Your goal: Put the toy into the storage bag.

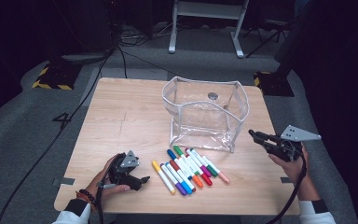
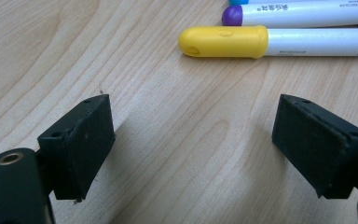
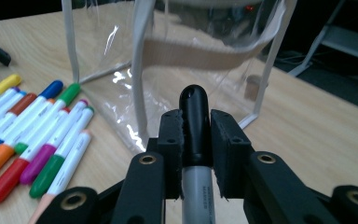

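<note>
The right tongs (image 3: pixel 196 154) are clamped on a black-capped marker (image 3: pixel 194 116) just below its cap, held off the table (image 1: pixel 121 112) at 3 o'clock of the clear pouch (image 1: pixel 205 114). The marker looks light, stiff and smooth, so a mid-barrel pinch should suit it. The left tongs (image 2: pixel 193 144) stand wide apart and empty, near the yellow marker (image 2: pixel 223 42) at 12 o'clock

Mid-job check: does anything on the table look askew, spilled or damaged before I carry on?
Nothing stands out. The clear pouch stands upright and open, though its soft rim sags unevenly. The markers lie in a tidy row in front of it, all capped. The right gripper grips a black-capped marker squarely; the left gripper is open beside the yellow marker.
</note>
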{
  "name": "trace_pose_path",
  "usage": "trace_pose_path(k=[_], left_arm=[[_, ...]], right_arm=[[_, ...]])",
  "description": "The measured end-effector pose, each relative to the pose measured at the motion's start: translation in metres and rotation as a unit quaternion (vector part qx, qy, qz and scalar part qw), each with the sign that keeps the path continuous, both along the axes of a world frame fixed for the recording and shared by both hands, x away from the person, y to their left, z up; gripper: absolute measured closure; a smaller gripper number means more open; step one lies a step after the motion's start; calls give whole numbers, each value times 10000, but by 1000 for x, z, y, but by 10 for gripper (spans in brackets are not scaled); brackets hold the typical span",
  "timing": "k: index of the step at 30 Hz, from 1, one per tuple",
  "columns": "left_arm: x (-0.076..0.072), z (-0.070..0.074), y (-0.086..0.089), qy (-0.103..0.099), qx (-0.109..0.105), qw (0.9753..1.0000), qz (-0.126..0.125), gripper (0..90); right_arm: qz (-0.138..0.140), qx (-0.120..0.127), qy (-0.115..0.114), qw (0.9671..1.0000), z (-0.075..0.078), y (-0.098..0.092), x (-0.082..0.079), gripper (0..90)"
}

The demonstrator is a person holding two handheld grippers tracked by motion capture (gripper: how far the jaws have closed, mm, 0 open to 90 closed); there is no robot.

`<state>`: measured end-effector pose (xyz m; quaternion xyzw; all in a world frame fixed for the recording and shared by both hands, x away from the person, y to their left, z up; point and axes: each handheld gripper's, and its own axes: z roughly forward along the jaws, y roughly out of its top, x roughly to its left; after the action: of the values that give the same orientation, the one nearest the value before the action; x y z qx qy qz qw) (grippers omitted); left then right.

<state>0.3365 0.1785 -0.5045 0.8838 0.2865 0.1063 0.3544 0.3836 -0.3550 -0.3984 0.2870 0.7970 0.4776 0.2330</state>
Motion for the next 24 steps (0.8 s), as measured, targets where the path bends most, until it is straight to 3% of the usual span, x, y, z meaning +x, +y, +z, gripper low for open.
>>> trace_pose_path(k=[4, 5, 6, 12, 18, 24], left_arm=[[0, 0, 0, 1, 0, 10000, 1, 132], [0, 0, 0, 1, 0, 10000, 1, 132], [0, 0, 0, 0, 0, 10000, 0, 132], [0, 0, 0, 1, 0, 10000, 0, 132], [0, 0, 0, 1, -1, 10000, 3, 132], [0, 0, 0, 1, -1, 10000, -1, 132]], right_arm=[[-25, 62, -216, 9997, 24, -1, 6, 749], [-25, 62, -216, 9997, 24, -1, 6, 749], [-7, 53, -311, 9995, 36, 1, 9, 749], [99, 87, -477, 9988, 67, 11, 20, 749], [200, -50, -662, 9976, 97, 31, 32, 749], [321, -28, -747, 9967, 120, 49, 44, 749]])
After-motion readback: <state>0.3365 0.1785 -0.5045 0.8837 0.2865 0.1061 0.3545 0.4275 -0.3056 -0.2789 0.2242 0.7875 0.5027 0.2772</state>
